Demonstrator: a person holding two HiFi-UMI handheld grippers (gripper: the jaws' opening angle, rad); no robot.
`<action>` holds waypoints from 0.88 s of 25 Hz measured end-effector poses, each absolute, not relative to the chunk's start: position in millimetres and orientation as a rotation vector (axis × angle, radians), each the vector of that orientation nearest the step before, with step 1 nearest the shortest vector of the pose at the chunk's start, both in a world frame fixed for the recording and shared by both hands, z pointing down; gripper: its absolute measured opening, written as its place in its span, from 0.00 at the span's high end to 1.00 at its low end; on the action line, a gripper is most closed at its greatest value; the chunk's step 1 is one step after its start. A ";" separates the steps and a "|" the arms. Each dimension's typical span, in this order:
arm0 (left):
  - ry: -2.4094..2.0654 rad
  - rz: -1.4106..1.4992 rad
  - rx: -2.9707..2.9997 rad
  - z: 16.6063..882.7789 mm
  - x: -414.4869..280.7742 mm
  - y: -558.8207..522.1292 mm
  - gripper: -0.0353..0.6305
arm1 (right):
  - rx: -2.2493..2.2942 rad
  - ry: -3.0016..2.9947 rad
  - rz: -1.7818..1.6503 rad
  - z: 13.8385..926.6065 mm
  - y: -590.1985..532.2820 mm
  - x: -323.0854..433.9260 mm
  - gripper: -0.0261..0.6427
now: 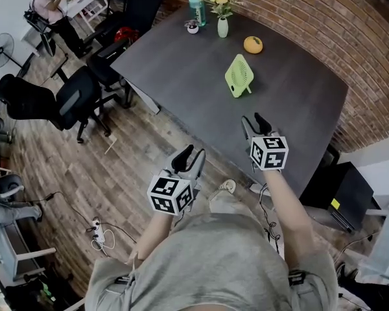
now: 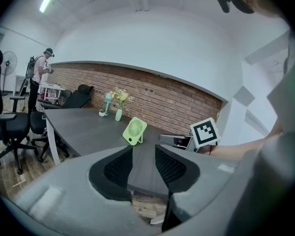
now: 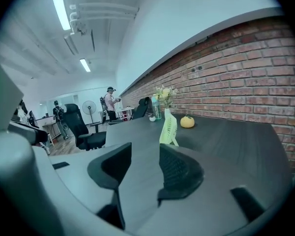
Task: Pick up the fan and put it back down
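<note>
A small light-green fan [image 1: 238, 75] stands upright on its foot near the middle of the dark grey table [image 1: 181, 76]. It also shows in the left gripper view as the fan [image 2: 134, 131] and edge-on in the right gripper view as the fan [image 3: 168, 128]. My right gripper [image 1: 254, 120] hovers over the table's near side, short of the fan, jaws apart with nothing between them [image 3: 145, 154]. My left gripper [image 1: 193, 153] hangs over the wood floor just off the table's edge, open and empty [image 2: 143, 154].
Beyond the fan lie an orange fruit [image 1: 253, 44], a white vase of flowers [image 1: 222, 26], a teal bottle [image 1: 196, 6] and a small white object [image 1: 192, 26]. Black office chairs [image 1: 78, 99] crowd the table's left side. A brick wall [image 1: 324, 18] runs behind. A person [image 1: 48, 5] stands far off.
</note>
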State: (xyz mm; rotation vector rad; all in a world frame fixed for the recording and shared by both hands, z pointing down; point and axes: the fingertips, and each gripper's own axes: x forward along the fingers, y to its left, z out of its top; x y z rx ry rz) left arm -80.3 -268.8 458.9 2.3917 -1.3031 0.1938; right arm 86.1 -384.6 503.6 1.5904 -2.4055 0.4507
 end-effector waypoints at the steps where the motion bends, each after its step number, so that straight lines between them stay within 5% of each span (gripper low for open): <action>1: -1.298 0.192 2.395 459.2 -82.0 -262.4 0.74 | 1.592 -2.409 0.437 501.3 -374.1 83.0 0.71; 8: -1.281 0.181 2.421 462.1 -89.9 -219.0 0.74 | 1.631 -2.445 0.346 478.9 -305.4 65.3 0.86; 22: -1.321 0.152 2.436 458.7 -105.0 -132.3 0.84 | 1.690 -2.512 0.277 450.9 -169.2 38.0 0.94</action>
